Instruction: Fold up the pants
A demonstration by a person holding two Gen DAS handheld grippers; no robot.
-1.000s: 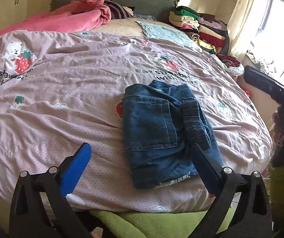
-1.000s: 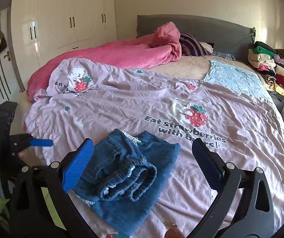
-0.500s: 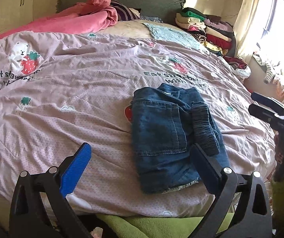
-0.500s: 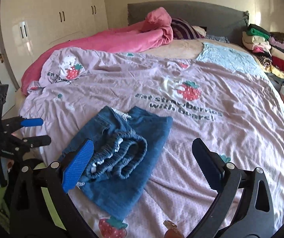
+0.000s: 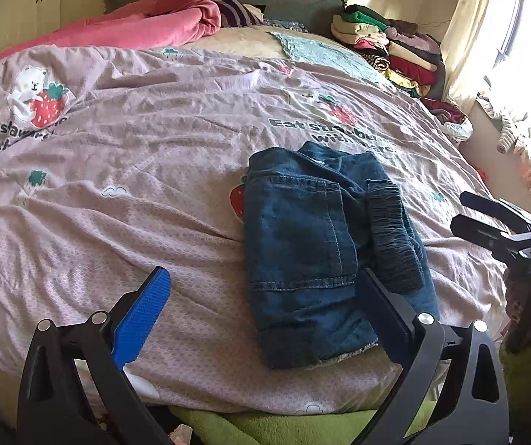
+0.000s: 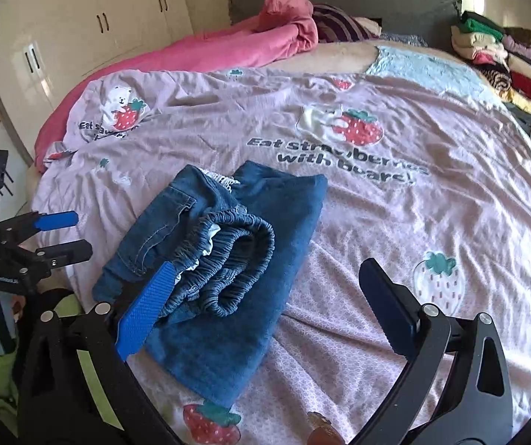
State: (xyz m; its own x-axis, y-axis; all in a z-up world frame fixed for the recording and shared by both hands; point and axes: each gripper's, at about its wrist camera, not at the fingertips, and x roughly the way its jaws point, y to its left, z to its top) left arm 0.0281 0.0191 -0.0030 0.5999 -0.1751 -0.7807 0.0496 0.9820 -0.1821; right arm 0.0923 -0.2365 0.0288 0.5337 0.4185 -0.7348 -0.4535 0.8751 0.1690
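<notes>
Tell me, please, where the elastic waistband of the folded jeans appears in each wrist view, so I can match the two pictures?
Left wrist: the waistband runs along the jeans' right edge, right of centre.
Right wrist: the waistband bunches on top, lower left of centre.
Shared landmark: the "Eat strawberries with bears" print beyond the jeans.

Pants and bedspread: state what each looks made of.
Pants: blue denim, matte, judging by contrast stitching, a patch pocket, a frayed hem and a gathered elastic waistband. Bedspread: thin printed woven fabric, probably cotton or a blend; it creases finely and has no sheen.
</notes>
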